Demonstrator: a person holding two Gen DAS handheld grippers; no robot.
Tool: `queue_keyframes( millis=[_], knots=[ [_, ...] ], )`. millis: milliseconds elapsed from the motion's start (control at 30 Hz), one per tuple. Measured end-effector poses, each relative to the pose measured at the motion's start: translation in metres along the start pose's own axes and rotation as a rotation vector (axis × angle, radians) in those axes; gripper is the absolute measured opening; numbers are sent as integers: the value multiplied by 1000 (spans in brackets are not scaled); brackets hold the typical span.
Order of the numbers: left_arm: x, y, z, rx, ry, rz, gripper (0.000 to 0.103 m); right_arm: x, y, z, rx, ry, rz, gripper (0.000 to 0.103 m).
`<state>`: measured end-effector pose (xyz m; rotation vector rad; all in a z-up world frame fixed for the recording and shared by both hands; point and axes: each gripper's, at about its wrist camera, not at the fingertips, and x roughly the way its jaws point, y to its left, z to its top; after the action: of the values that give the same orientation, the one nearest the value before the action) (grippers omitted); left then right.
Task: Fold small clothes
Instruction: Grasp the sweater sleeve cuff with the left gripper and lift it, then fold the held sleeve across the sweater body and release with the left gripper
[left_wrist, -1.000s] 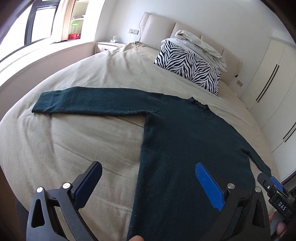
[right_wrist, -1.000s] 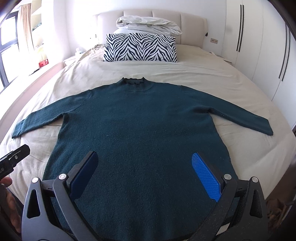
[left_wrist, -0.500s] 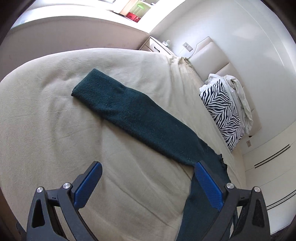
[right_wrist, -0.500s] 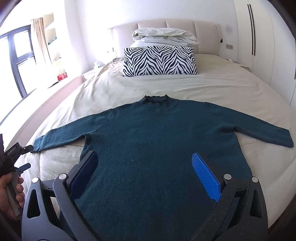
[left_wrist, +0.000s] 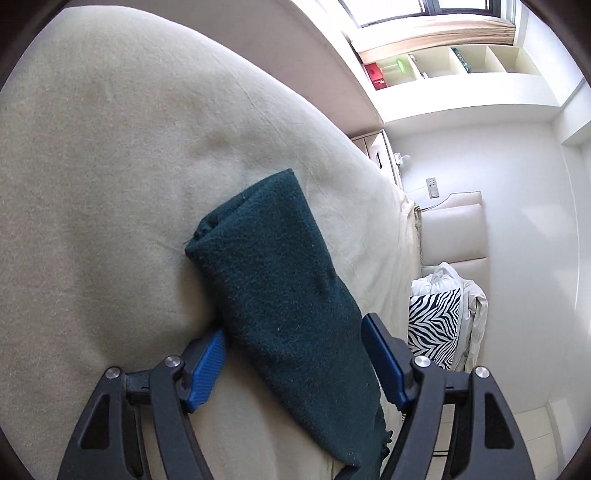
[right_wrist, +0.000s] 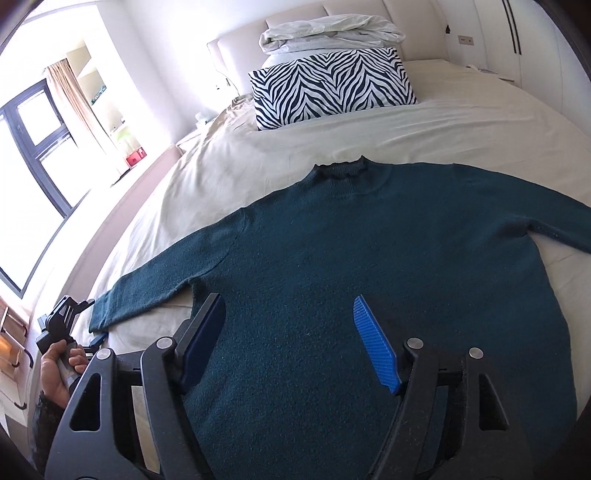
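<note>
A dark teal sweater (right_wrist: 351, 258) lies flat, front up, on the beige bed, collar toward the headboard, both sleeves spread out. My left gripper (left_wrist: 295, 354) is open and straddles the left sleeve (left_wrist: 273, 280) near its cuff, one blue pad on each side, low against the sheet. It also shows in the right wrist view (right_wrist: 68, 317), held by a hand at the sleeve end. My right gripper (right_wrist: 291, 328) is open and empty, hovering over the sweater's lower body.
A zebra-print pillow (right_wrist: 332, 86) with a folded grey duvet (right_wrist: 328, 35) on it stands at the headboard. The bed's left edge (right_wrist: 122, 206) runs along a low ledge under the window. White wardrobes (right_wrist: 517, 33) line the right wall.
My left gripper has swung left and dropped down over the left sleeve's cuff end, so the sleeve now lies between its fingers. My right gripper has tilted and shifted slightly over the sweater body.
</note>
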<state>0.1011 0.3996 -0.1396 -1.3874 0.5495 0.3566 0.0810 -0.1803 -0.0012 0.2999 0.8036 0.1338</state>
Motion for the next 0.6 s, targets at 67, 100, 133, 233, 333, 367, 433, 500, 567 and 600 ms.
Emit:
queue_keyframes(
  millis=[67, 100, 133, 233, 333, 367, 433, 500, 567, 600],
  knots=[
    [6, -6, 7, 4, -13, 16, 41, 2, -7, 0, 21, -1, 9, 69],
    [13, -12, 9, 25, -2, 32, 9, 3, -11, 0, 29, -1, 12, 69],
    [19, -20, 9, 52, 10, 49, 7, 3, -16, 0, 37, 1, 13, 68],
    [24, -68, -10, 259, 3, 72, 7, 0, -35, -1, 68, 2, 14, 66],
    [33, -139, -66, 557, 35, 42, 8, 1, -58, 1, 118, 1, 17, 64],
    [38, -162, -91, 656, 44, 33, 8, 1, -67, 2, 136, 0, 18, 63],
    [47, -203, -155, 861, 73, 17, 8, -1, -85, 4, 168, -7, 17, 63],
    [62, -227, -227, 1057, 107, 19, 8, -2, -105, 7, 202, -11, 23, 63],
    [78, -233, -303, 1260, 140, 20, 9, 0, -126, 10, 244, -4, 32, 63],
    [84, -226, -339, 1349, 154, 22, 11, 3, -137, 11, 267, 3, 44, 63]
  ],
)
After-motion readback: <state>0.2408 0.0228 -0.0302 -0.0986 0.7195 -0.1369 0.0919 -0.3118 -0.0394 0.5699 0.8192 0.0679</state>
